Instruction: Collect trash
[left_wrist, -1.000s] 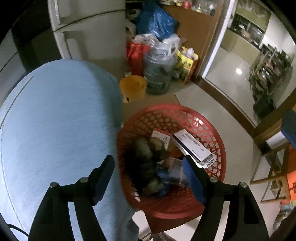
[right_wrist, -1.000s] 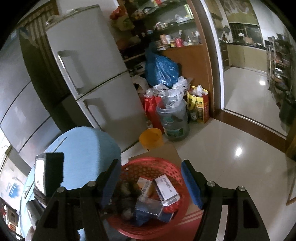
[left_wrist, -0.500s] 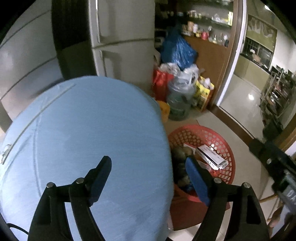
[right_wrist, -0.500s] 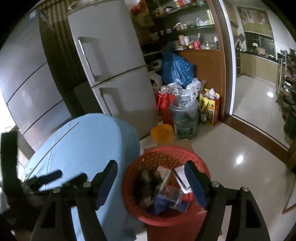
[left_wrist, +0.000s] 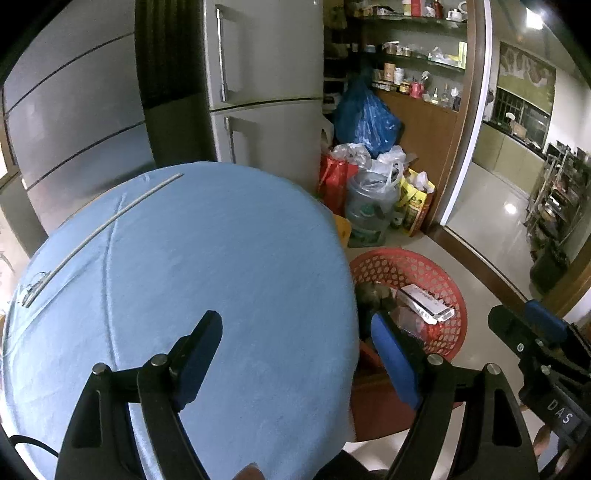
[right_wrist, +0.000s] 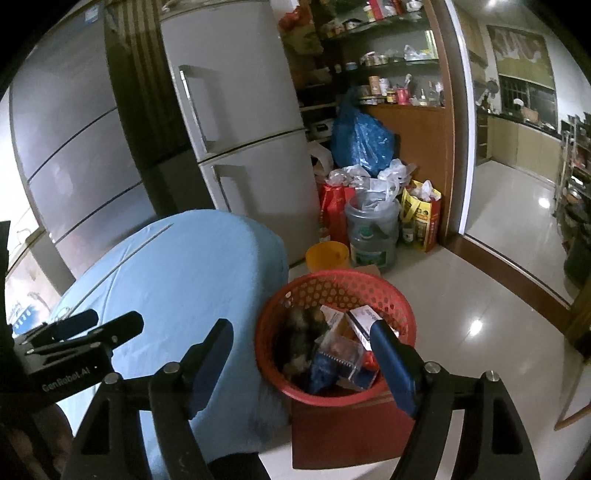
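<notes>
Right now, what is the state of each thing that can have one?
Left gripper: jaws open, nothing between them.
Right gripper: jaws open, nothing between them.
Red basket: upright, partly filled with trash.
Fridge: both doors closed.
Blue bag: bulging; whether tied, cannot tell.

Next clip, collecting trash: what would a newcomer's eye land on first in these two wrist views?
Probably the round table under a pale blue cloth, filling the left wrist view beneath the open, empty left gripper. Next, the red mesh basket on the floor beside it, holding boxes and wrappers, with the open right gripper above. Behind stand a grey fridge and a blue plastic bag.
</notes>
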